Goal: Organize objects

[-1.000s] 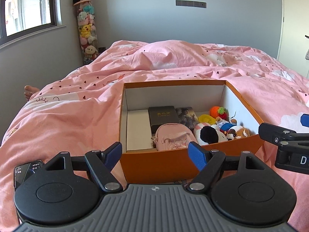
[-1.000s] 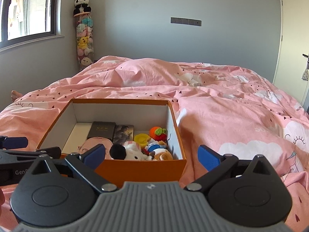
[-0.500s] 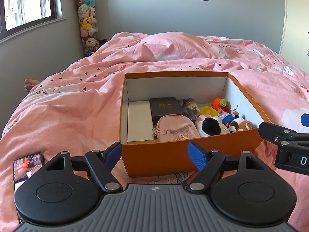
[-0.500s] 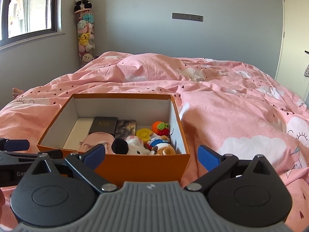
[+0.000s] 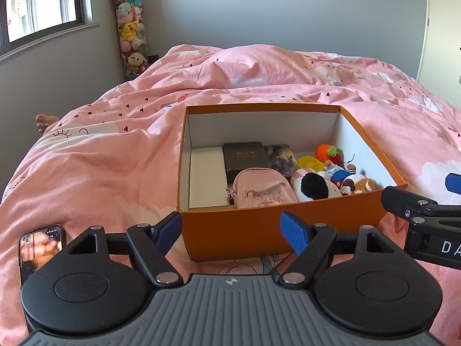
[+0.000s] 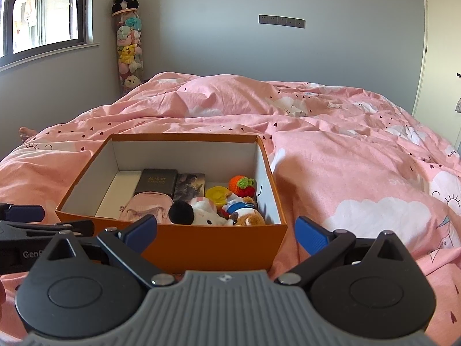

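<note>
An open orange box point(image 5: 276, 230) point(image 6: 213, 248) sits on the pink bed. Inside lie a pink pouch point(image 5: 260, 187) point(image 6: 147, 206), a dark book point(image 5: 245, 160) point(image 6: 157, 180), a picture card point(image 5: 281, 158), a white flat box point(image 5: 206, 173) and several plush toys point(image 5: 331, 177) point(image 6: 227, 201). My left gripper point(image 5: 233, 232) is open and empty, just in front of the box's near wall. My right gripper point(image 6: 226, 233) is open and empty, at the box's near right corner.
A phone point(image 5: 39, 246) with a lit screen lies on the quilt at the left. A tall tube of plush toys point(image 5: 131, 28) point(image 6: 128, 43) stands in the far corner. A bare foot point(image 5: 43, 121) shows at the bed's left edge. The pink quilt point(image 6: 360, 173) spreads to the right.
Both grippers have risen and tilted, so I look further down into the box. The phone has come more into the left view. The jaws stay open.
</note>
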Demonstrator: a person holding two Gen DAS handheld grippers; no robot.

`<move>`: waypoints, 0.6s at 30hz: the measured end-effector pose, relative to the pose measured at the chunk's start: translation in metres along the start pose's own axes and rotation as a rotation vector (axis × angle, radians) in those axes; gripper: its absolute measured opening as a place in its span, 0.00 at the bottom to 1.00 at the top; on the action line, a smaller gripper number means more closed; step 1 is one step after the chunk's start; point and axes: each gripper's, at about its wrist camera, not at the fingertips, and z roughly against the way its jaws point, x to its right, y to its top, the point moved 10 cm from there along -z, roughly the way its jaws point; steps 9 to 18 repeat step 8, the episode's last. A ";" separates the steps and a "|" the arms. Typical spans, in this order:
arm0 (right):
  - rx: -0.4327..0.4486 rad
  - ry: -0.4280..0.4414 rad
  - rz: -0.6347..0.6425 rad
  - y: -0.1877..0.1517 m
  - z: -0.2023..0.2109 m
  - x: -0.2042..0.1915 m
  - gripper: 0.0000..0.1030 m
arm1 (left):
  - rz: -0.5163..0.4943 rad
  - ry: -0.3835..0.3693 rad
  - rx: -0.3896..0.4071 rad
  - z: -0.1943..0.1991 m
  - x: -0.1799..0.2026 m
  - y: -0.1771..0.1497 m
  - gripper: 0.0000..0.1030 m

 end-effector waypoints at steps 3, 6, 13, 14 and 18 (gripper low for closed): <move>-0.002 0.003 0.001 0.000 -0.001 0.000 0.99 | 0.000 -0.001 0.000 0.000 0.000 0.000 0.88; -0.006 0.004 0.001 -0.002 -0.001 -0.001 0.99 | 0.001 0.000 -0.001 0.000 0.000 0.000 0.88; -0.006 0.005 0.001 -0.003 0.000 -0.001 0.99 | 0.001 0.001 -0.002 0.000 0.001 -0.001 0.88; -0.006 0.005 0.001 -0.003 0.000 -0.001 0.99 | 0.001 0.001 -0.002 0.000 0.001 -0.001 0.88; -0.006 0.005 0.001 -0.003 0.000 -0.001 0.99 | 0.001 0.001 -0.002 0.000 0.001 -0.001 0.88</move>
